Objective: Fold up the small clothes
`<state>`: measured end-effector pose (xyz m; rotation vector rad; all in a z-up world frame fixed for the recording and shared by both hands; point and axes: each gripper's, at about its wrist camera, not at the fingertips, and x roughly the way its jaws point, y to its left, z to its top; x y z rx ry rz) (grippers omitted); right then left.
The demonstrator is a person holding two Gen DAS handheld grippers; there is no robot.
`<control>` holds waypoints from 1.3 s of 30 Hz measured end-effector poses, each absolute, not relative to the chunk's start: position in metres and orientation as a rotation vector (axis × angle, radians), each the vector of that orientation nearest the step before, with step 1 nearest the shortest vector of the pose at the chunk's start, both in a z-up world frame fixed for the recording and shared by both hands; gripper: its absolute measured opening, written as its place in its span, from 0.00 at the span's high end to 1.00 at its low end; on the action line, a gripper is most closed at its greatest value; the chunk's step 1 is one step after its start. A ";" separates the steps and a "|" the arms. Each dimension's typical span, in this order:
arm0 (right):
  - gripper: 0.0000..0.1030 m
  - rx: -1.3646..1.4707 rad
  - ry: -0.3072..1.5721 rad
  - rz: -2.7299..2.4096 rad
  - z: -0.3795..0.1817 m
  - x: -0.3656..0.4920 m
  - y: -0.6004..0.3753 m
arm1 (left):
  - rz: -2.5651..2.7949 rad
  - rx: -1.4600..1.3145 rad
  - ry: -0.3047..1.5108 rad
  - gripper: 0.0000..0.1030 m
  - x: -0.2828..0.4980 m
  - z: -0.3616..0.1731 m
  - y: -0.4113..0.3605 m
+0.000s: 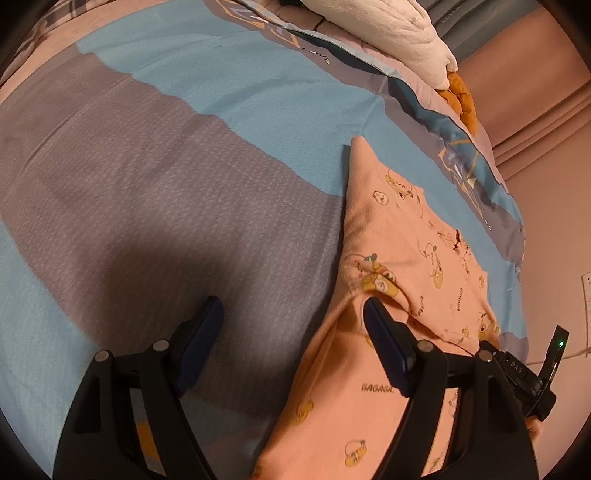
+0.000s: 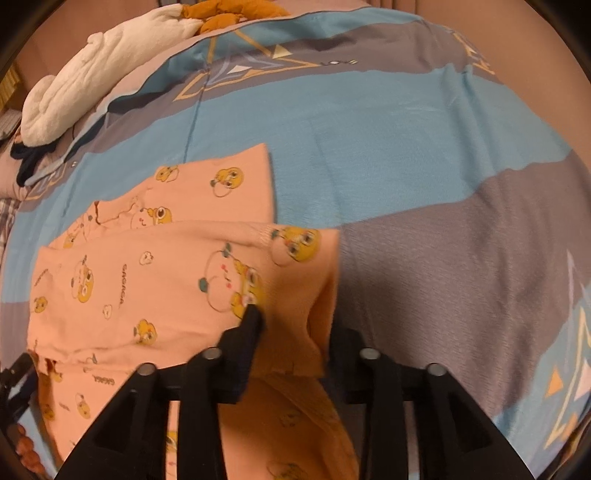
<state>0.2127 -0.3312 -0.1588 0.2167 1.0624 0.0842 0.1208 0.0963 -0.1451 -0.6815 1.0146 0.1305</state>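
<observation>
A small peach garment (image 1: 402,236) printed with yellow cartoon ducks lies partly folded on the blue and grey bed sheet (image 1: 155,177). My left gripper (image 1: 291,310) stands open at the garment's left edge. Its right finger (image 1: 380,332) rests over the cloth, its left finger over bare sheet, and nothing is clamped. In the right wrist view the same garment (image 2: 155,280) spreads to the left. A loose flap of it (image 2: 303,317) hangs between the parted jaws of my right gripper (image 2: 293,325) and hides the right fingertip. The pads do not press on the cloth.
A white fluffy blanket (image 2: 85,74) and an orange bundle (image 2: 225,14) lie at the head of the bed, with a dark garment (image 2: 33,158) beside them. A patterned duvet (image 1: 458,122) borders the sheet. Pink curtains (image 1: 535,110) hang past the bed edge.
</observation>
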 end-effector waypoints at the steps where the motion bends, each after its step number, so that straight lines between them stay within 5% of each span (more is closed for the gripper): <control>1: 0.62 0.221 1.059 0.085 -0.158 0.210 -0.334 | 0.133 -0.683 1.015 0.24 0.119 -0.144 0.096; 15: 0.32 0.206 0.832 0.113 -0.099 0.138 -0.356 | 0.085 -0.589 0.894 0.11 0.073 -0.089 0.070; 39: 0.24 0.184 0.781 0.267 -0.121 0.062 -0.346 | -0.062 -0.514 0.978 0.07 0.024 -0.117 0.034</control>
